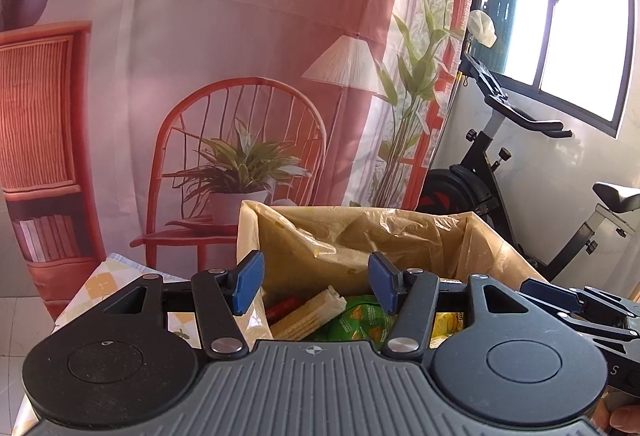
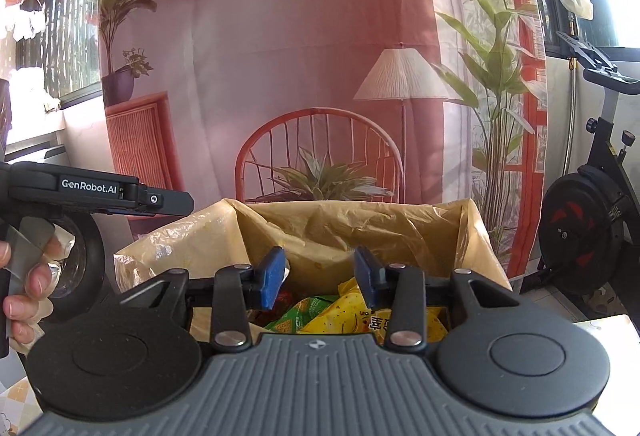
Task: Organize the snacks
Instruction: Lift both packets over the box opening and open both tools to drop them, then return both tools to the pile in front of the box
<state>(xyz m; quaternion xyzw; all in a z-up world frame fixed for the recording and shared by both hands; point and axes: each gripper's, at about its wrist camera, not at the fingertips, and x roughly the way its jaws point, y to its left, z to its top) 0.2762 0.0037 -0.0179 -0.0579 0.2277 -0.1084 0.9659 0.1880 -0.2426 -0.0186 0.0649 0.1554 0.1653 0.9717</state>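
Observation:
A cardboard box lined with a clear plastic bag [image 1: 360, 232] holds snacks: a tan wafer pack [image 1: 308, 316], a green packet [image 1: 360, 320], a red item [image 1: 284, 306] and a yellow packet [image 1: 448, 322]. My left gripper [image 1: 316, 282] is open and empty just above the box's near side. In the right wrist view the box [image 2: 352, 228] holds the green packet [image 2: 304, 314] and the yellow packet [image 2: 344, 310]. My right gripper [image 2: 320, 278] is open and empty over them. The left gripper's body [image 2: 96, 192] shows at the left.
A checked tablecloth [image 1: 112, 280] covers the table left of the box. A printed backdrop curtain [image 1: 240, 76] hangs behind. An exercise bike [image 1: 520, 164] stands at the right under a window.

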